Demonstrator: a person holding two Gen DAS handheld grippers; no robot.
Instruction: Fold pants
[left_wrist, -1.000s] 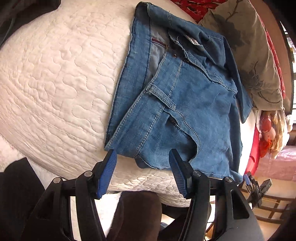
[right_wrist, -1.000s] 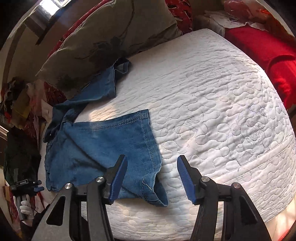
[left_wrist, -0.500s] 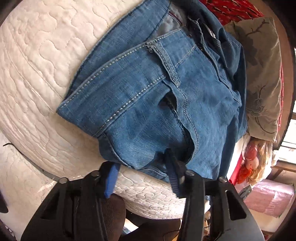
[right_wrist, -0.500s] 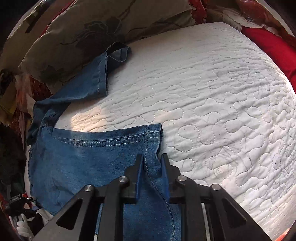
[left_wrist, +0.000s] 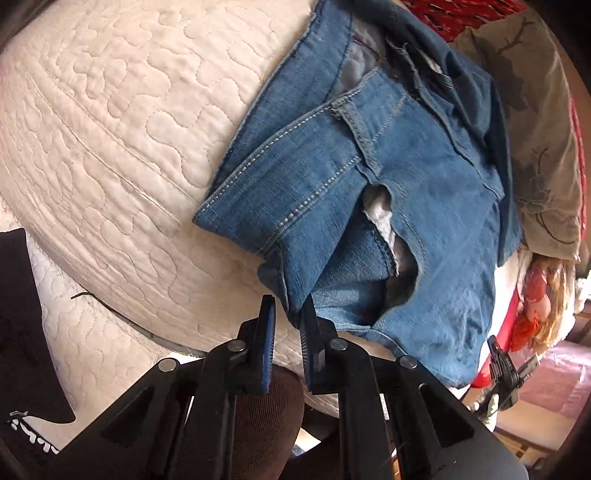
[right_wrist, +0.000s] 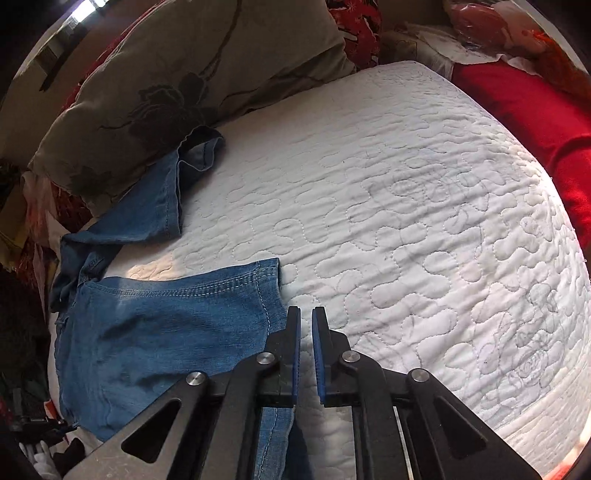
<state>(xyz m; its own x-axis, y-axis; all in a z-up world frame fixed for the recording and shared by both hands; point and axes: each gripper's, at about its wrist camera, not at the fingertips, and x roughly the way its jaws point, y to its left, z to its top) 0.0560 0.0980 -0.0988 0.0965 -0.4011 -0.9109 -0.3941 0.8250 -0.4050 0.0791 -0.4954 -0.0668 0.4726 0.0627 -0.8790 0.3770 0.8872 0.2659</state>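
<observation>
1. White quilted bedding (left_wrist: 110, 147) fills both views, its stitched, wavy pattern running over a rounded mattress edge; from the right wrist we see more of it (right_wrist: 406, 221), bare and sunlit on the side away from the clothing.
2. At the head of the bed we find an olive pillow with a dark flower print (left_wrist: 535, 129), also seen from the right wrist (right_wrist: 166, 74), and a red cloth (right_wrist: 535, 118) lying along the far right edge of the bedding.
3. We see the jeans (left_wrist: 406, 184) spread on the quilt near its edge. From the left wrist the waistband and belt loop face us, and a pocket gapes open, showing pale lining (left_wrist: 380, 214).
4. From the right wrist we see the jeans (right_wrist: 166, 325) lying at the left of the bed. One leg lies flat with its stitched hem toward the middle of the bed, and the other leg (right_wrist: 155, 206) trails up toward the pillow with its hem curled over.
5. We find the left gripper (left_wrist: 286, 310) pointing steeply down at the near edge of the jeans. Its jaws have just been closing and now stand almost together, nipping a fold of denim at the tips.
6. We find the right gripper (right_wrist: 306, 314) clenched as well, its blue pads nearly meeting just beside the hem corner of the flat leg. Only quilt shows through the slit between them, while the edge of the leg passes under its left finger.
</observation>
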